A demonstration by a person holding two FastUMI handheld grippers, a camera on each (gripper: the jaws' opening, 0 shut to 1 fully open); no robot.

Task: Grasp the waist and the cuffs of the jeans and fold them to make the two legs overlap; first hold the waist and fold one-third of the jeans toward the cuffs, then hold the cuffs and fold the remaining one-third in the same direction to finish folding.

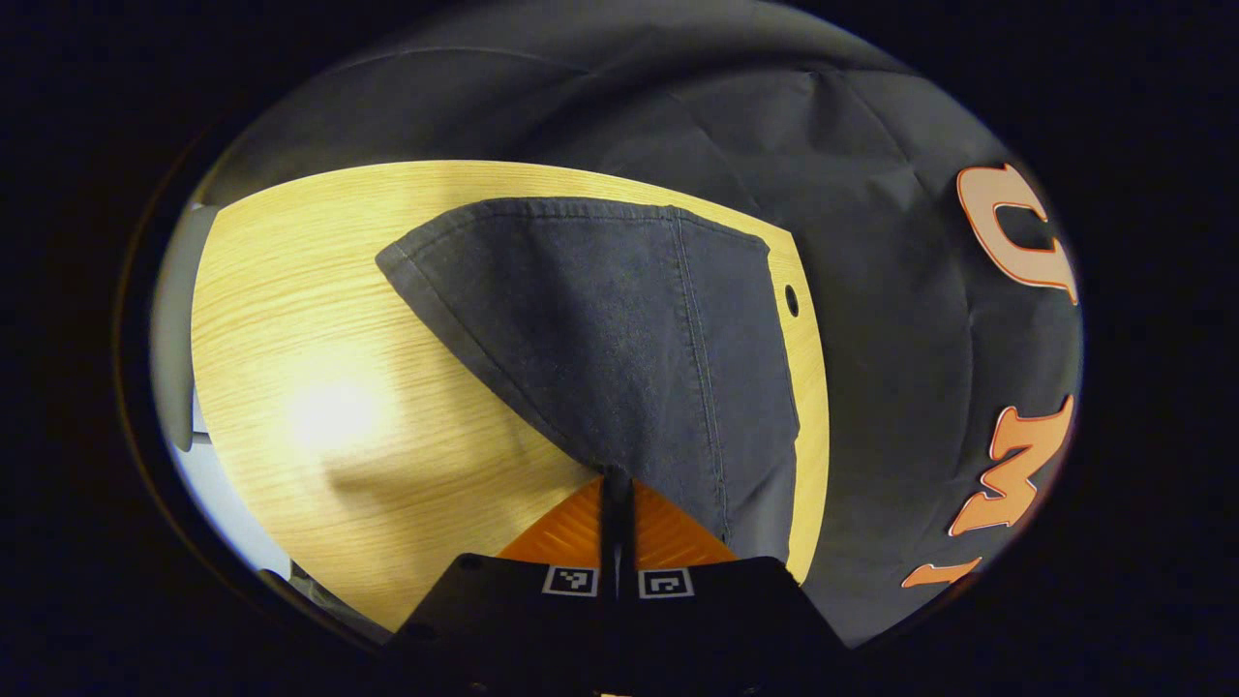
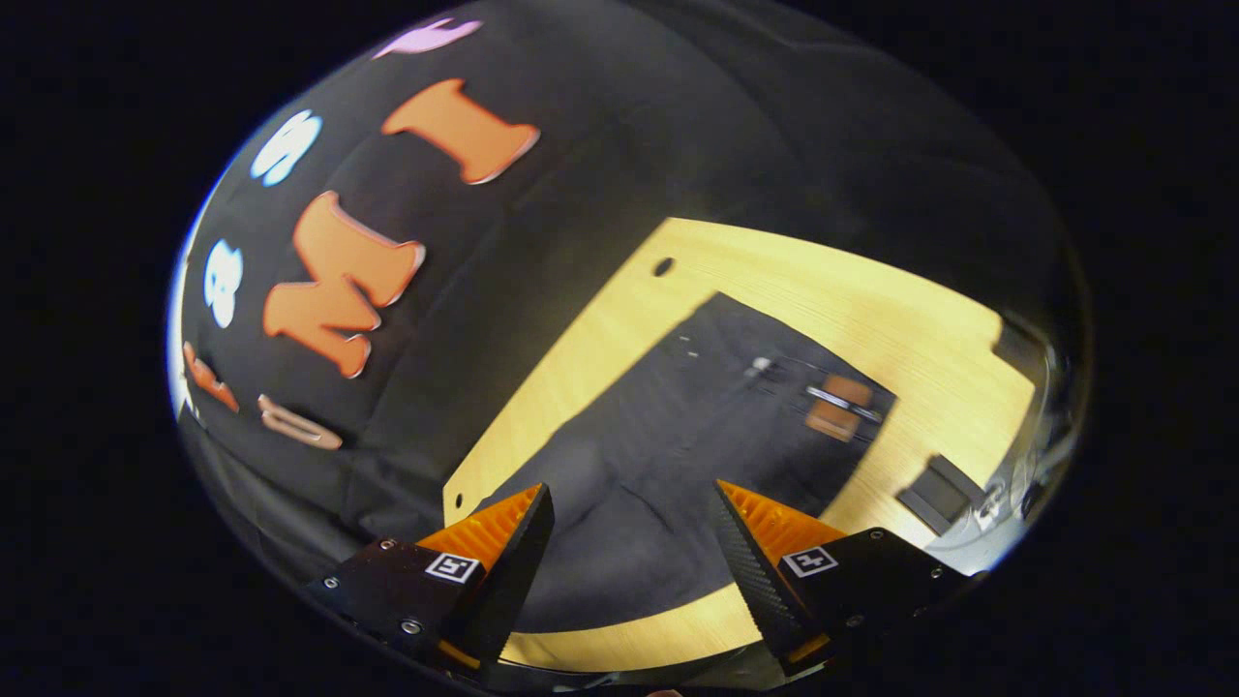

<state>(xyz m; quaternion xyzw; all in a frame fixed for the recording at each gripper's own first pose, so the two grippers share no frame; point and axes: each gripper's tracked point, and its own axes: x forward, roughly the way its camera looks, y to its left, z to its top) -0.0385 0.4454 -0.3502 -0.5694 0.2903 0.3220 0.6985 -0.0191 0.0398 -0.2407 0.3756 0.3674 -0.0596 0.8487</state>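
Dark grey jeans (image 1: 619,329) lie on the wooden table (image 1: 319,319). In the left gripper view a stitched hem runs across the far end of the cloth, and the fabric narrows down into my left gripper (image 1: 616,479), which is shut on it. In the right gripper view the jeans (image 2: 639,455) spread out with the waist at the far end, where a brown patch (image 2: 837,407) and a metal button (image 2: 760,366) show. My right gripper (image 2: 629,523) hovers open above the middle of the cloth, with nothing between its fingers.
A small round hole (image 1: 792,300) sits near the table's edge by the black cloth wall; the same hole (image 2: 663,266) shows in the right gripper view. A dark flat object (image 2: 934,494) lies near the table's right edge. Bare wood (image 1: 319,416) stretches left of the jeans.
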